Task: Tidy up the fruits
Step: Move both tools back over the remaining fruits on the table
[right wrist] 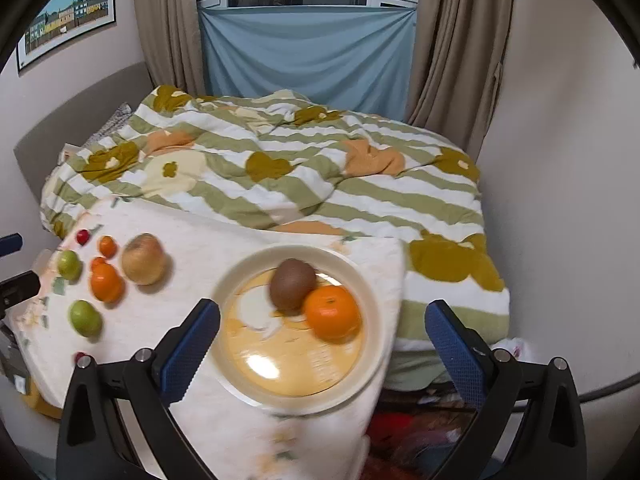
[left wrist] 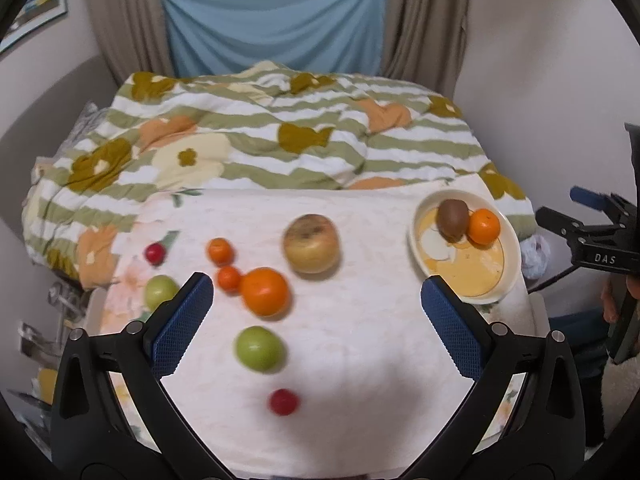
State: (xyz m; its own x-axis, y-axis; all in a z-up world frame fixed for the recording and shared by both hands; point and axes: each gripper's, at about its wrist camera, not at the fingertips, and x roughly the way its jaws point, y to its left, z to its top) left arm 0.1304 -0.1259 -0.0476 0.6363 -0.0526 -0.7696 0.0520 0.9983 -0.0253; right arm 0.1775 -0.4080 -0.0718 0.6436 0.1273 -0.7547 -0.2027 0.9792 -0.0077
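A cream plate (left wrist: 506,276) (right wrist: 372,300) on the white cloth holds a brown kiwi (left wrist: 453,219) (right wrist: 292,285) and an orange (left wrist: 484,226) (right wrist: 333,312). Loose on the cloth lie a yellow apple (left wrist: 311,249) (right wrist: 143,258), a large orange (left wrist: 264,291) (right wrist: 106,281), two small tangerines (left wrist: 220,250) (left wrist: 229,278), two green fruits (left wrist: 260,348) (left wrist: 160,291) and two small red fruits (left wrist: 283,401) (left wrist: 155,253). My left gripper (left wrist: 316,300) is open and empty above the loose fruit. My right gripper (right wrist: 322,330) is open and empty, its jaws either side of the plate.
The cloth-covered table (left wrist: 360,340) stands against a bed with a striped floral duvet (left wrist: 280,140) (right wrist: 300,168). The plate sits near the table's right edge. Walls close in on both sides. The right gripper also shows at the right edge of the left wrist view (left wrist: 600,236).
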